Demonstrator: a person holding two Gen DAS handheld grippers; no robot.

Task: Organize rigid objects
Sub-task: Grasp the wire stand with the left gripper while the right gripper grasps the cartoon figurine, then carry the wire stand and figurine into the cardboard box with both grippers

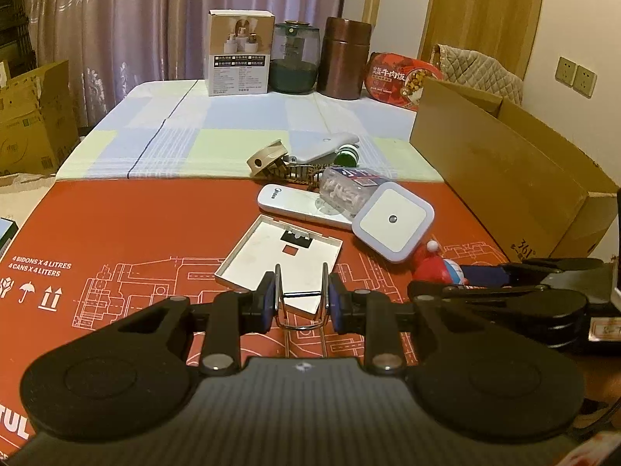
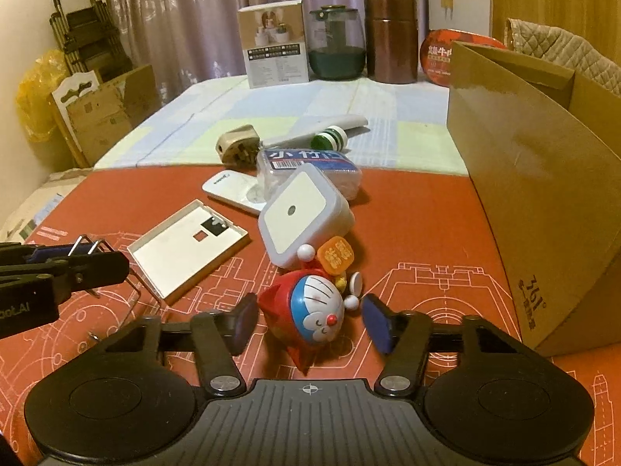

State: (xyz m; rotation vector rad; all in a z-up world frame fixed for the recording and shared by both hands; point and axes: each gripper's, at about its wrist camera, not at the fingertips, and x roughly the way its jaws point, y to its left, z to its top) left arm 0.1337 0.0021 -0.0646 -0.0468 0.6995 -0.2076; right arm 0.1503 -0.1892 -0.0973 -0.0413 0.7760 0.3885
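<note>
The left gripper (image 1: 302, 303) is clamped on a bent wire clip (image 1: 300, 297) over the near red mat (image 1: 136, 213), while the right gripper (image 2: 310, 322) straddles, without touching, the Doraemon figurine (image 2: 310, 310) lying left of the cardboard box (image 2: 543, 178).

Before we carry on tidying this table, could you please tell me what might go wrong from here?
1. The right gripper straddles the round toy figure without its pads touching; the curved body might slip or roll when squeezed.
2. The square white night light leans against the toy, so lifting the toy may topple it.
3. The left gripper pinches only a thin wire clip, which could twist loose.
</note>
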